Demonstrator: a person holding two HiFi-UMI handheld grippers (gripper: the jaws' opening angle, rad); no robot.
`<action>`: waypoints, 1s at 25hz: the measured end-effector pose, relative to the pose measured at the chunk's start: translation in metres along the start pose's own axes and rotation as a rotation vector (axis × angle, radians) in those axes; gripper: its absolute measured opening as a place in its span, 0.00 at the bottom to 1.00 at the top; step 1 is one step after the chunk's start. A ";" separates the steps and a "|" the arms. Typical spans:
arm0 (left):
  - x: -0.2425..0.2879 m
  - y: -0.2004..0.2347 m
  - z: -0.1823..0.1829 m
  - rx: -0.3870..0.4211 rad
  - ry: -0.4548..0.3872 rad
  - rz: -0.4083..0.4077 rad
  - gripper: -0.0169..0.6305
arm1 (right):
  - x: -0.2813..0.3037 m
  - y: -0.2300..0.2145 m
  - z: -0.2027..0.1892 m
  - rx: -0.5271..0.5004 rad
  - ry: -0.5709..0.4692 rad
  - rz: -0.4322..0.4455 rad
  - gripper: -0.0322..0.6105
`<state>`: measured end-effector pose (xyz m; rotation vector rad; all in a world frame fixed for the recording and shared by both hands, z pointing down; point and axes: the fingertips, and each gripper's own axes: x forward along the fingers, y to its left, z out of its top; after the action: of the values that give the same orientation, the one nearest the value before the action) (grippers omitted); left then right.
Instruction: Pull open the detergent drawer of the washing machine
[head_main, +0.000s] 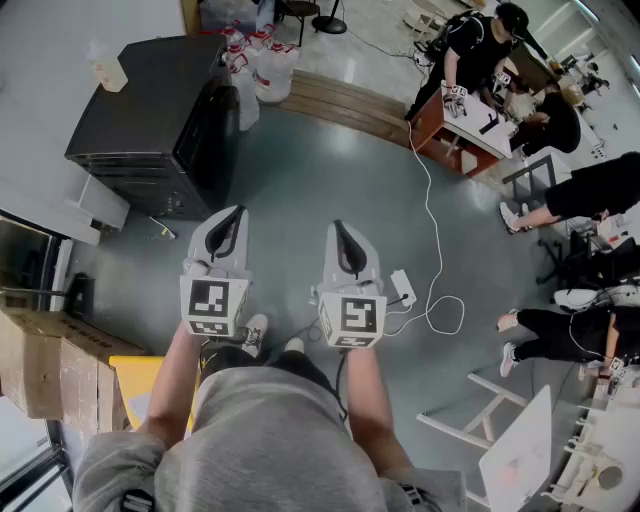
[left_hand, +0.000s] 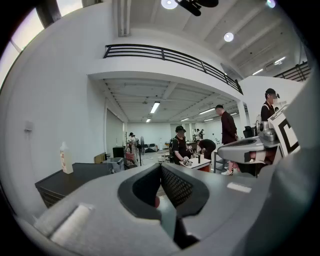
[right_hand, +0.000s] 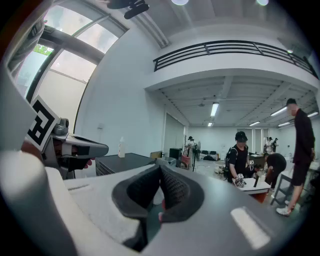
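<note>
A black washing machine (head_main: 150, 110) stands at the upper left, a white bottle (head_main: 108, 68) on its top; I cannot make out its detergent drawer. My left gripper (head_main: 228, 228) and right gripper (head_main: 345, 235) are held side by side over the grey floor, short of the machine and touching nothing. Both point forward. In the left gripper view the jaws (left_hand: 161, 167) meet at their tips with nothing between them, and the machine (left_hand: 75, 179) lies to the left. The right gripper's jaws (right_hand: 161, 167) are likewise shut and empty, and the machine's top (right_hand: 125, 161) shows beyond them.
Cardboard boxes (head_main: 45, 365) stack at the lower left. Packs of water bottles (head_main: 262, 62) stand beside the machine. A white cable and power strip (head_main: 403, 288) lie on the floor. Several people sit and stand around a desk (head_main: 462, 125) at the back right. A white stool (head_main: 500, 425) stands at the lower right.
</note>
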<state>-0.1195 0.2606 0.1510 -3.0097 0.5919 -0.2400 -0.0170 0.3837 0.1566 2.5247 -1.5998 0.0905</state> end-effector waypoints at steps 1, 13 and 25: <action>0.000 0.000 0.000 0.001 0.000 -0.001 0.04 | 0.001 0.000 0.000 0.004 -0.001 -0.001 0.06; 0.009 0.022 0.000 -0.003 -0.016 -0.026 0.04 | 0.020 0.009 0.006 -0.004 0.007 -0.049 0.06; 0.034 0.062 -0.003 -0.026 -0.031 0.006 0.04 | 0.059 0.018 0.010 -0.008 0.004 -0.030 0.06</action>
<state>-0.1123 0.1908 0.1533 -3.0303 0.6054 -0.1871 -0.0084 0.3218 0.1566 2.5400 -1.5565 0.0851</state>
